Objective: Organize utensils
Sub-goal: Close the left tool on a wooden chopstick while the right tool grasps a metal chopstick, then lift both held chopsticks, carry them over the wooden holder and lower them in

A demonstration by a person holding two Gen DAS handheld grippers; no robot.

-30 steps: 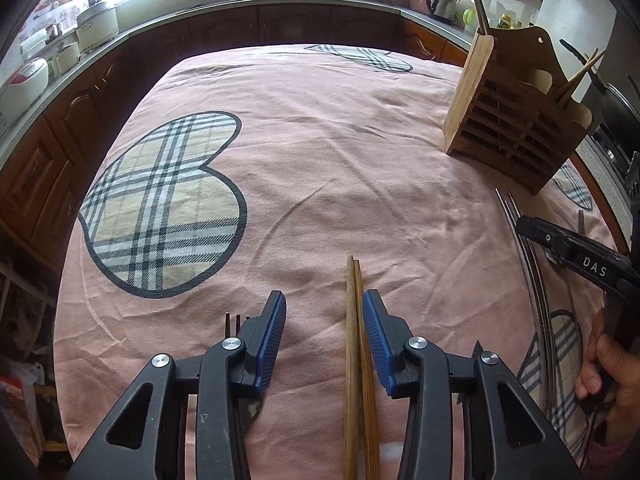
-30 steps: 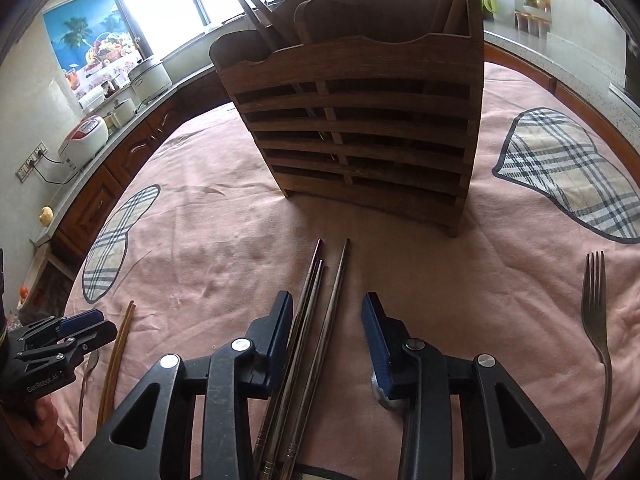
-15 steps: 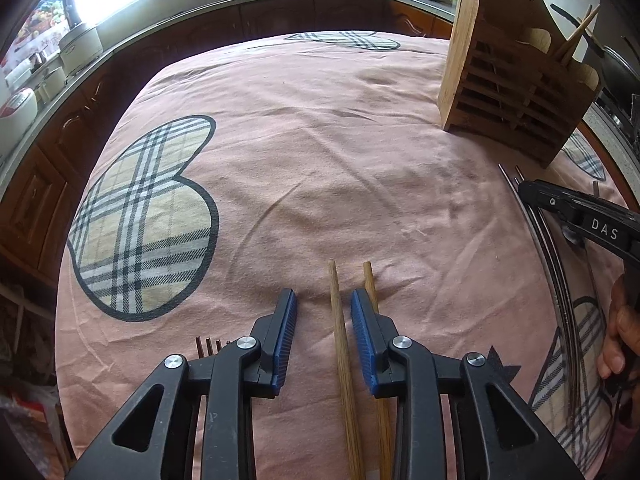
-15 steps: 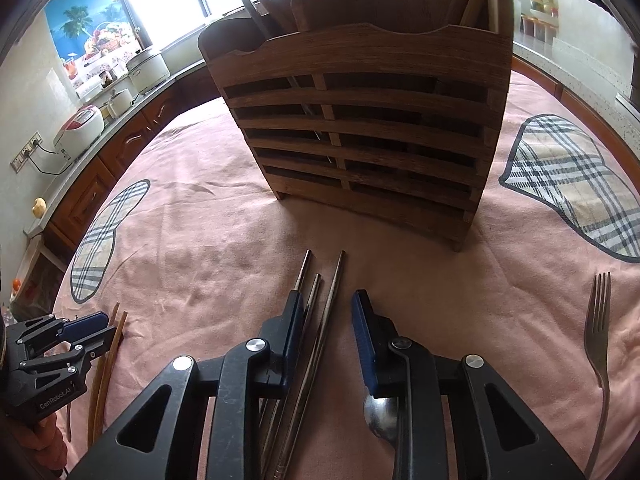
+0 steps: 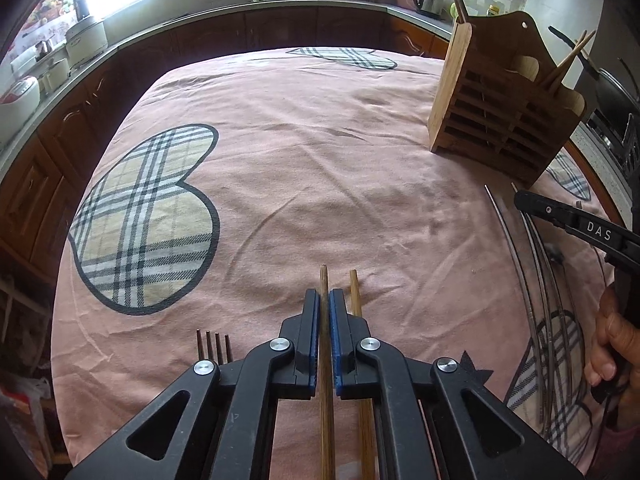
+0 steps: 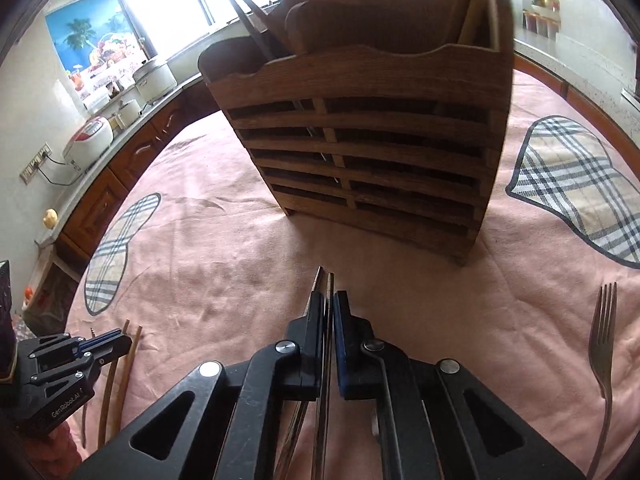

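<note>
Pinching near the tips, my left gripper [image 5: 324,300] clamped one thin brown wooden chopstick [image 5: 325,380], its twin just right; my right gripper [image 6: 329,304] clamped slim grey metal chopsticks [image 6: 322,400]: stiff, light, probably slippery.

Both wrist views angle down close over the pink tablecloth [image 5: 320,160], sharing the wooden holder [image 6: 360,140].

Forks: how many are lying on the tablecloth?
2. The dark fork lies left of the left gripper, only its tines showing; the silver fork lies right of the right gripper. The wooden holder may hide more.
</note>
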